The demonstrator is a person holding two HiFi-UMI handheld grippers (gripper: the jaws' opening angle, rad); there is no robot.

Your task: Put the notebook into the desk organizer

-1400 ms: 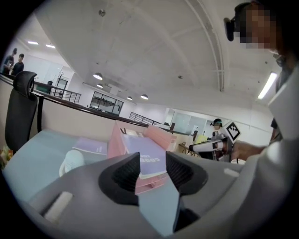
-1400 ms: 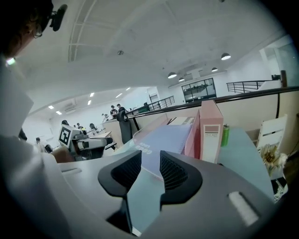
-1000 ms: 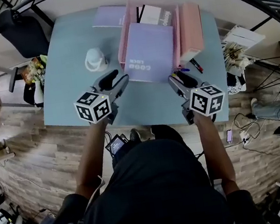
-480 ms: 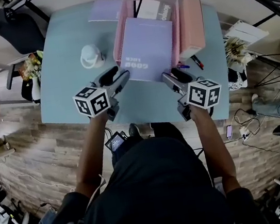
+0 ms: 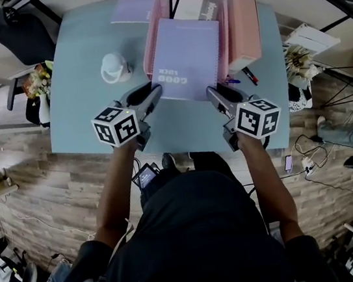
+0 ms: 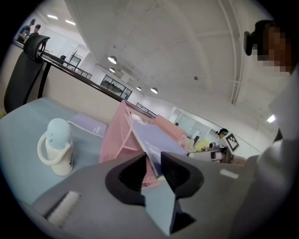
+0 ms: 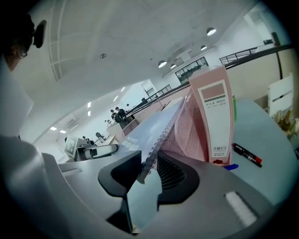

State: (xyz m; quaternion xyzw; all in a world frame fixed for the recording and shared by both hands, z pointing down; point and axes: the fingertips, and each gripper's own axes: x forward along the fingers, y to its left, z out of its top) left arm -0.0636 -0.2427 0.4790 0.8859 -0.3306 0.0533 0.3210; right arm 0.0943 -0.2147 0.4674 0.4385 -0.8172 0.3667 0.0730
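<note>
Mug (image 5: 113, 67) left of my left gripper (image 5: 155, 94); file box (image 5: 243, 25) right of my right gripper (image 5: 212, 92) | both jaws just closed, pinching notebook (image 5: 185, 57) corners | its far end in desk organizer (image 5: 150, 42)

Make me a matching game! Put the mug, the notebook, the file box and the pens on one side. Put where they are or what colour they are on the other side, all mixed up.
Things:
1. mug
2. notebook
3. file box
4. pens

Clues:
A. standing upright just right of the organizer
B. purple, with GOOD LUCK on the cover
C. lying flat on the table
D. left of the organizer

Right pairs: 1-D, 2-B, 3-A, 4-C
</note>
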